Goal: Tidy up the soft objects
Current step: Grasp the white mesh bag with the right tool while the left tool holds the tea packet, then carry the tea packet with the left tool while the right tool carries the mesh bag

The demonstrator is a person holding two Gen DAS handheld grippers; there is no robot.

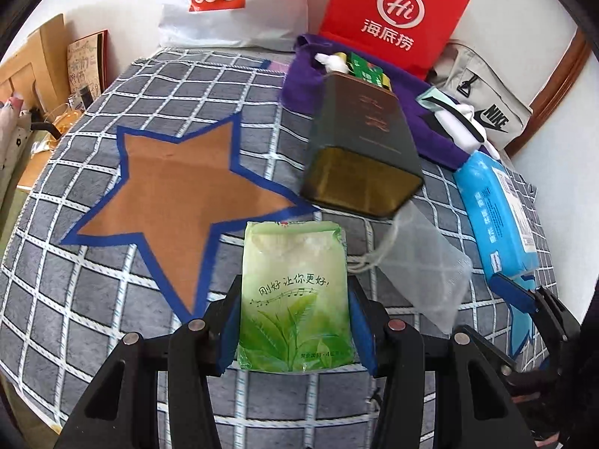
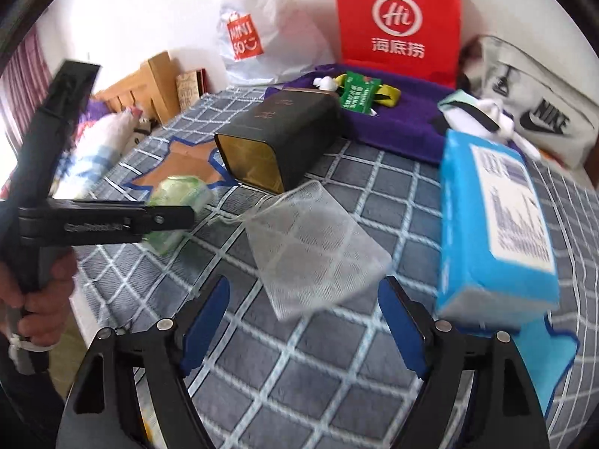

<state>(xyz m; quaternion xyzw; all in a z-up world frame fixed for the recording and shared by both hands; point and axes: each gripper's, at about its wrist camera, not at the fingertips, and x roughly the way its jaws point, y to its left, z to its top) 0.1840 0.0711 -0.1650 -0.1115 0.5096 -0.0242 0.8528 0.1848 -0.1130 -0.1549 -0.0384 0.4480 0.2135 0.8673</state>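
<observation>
My left gripper (image 1: 295,321) is shut on a green tissue pack (image 1: 294,292), held above the checked cloth by the brown star's lower right point (image 1: 176,194). From the right wrist view the left gripper (image 2: 164,220) and the green pack (image 2: 176,202) show at the left. My right gripper (image 2: 303,321) is open and empty, just short of a white mesh pouch (image 2: 314,250) lying flat; the pouch also shows in the left wrist view (image 1: 423,262). A blue tissue pack (image 2: 494,224) lies right of it on a light blue star (image 2: 546,351).
A dark tin (image 1: 363,142) lies on its side mid-table. A purple towel (image 2: 404,112) at the back holds a green packet (image 2: 355,93) and small items. Red bag (image 2: 397,18), white Miniso bag (image 1: 232,3) and Nike pouch (image 2: 539,112) stand behind.
</observation>
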